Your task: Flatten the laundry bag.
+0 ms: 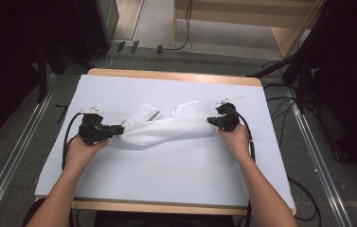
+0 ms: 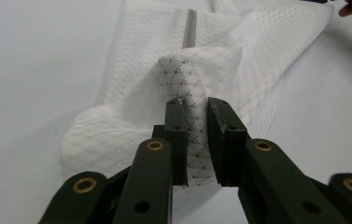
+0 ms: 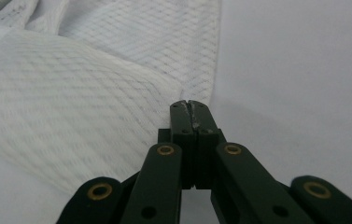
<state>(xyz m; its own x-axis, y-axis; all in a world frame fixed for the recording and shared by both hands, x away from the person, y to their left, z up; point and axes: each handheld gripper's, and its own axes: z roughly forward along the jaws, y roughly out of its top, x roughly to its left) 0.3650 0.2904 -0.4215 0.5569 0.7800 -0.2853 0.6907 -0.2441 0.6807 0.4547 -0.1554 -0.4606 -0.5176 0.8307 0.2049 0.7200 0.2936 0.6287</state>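
Note:
A white mesh cloth [image 1: 162, 128] lies crumpled across the middle of the white table top [image 1: 166, 175], pulled into a band between my two grippers. My left gripper [image 1: 119, 128] holds its left end. In the left gripper view a bunched fold of cloth [image 2: 197, 79] fills the narrow gap between the jaws of my left gripper [image 2: 197, 109], and a grey strip [image 2: 190, 28] shows farther along the fabric. My right gripper [image 1: 212, 121] is at the cloth's right end. In the right gripper view the jaws of my right gripper [image 3: 190, 107] meet on a thin edge of the cloth [image 3: 71, 93].
A wooden rim [image 1: 176, 75] borders the table at the back and front. Black cables [image 1: 67, 137] trail from both grippers off the table sides. Metal rails [image 1: 10, 161] run along the floor on either side, and wooden furniture [image 1: 261, 19] stands behind.

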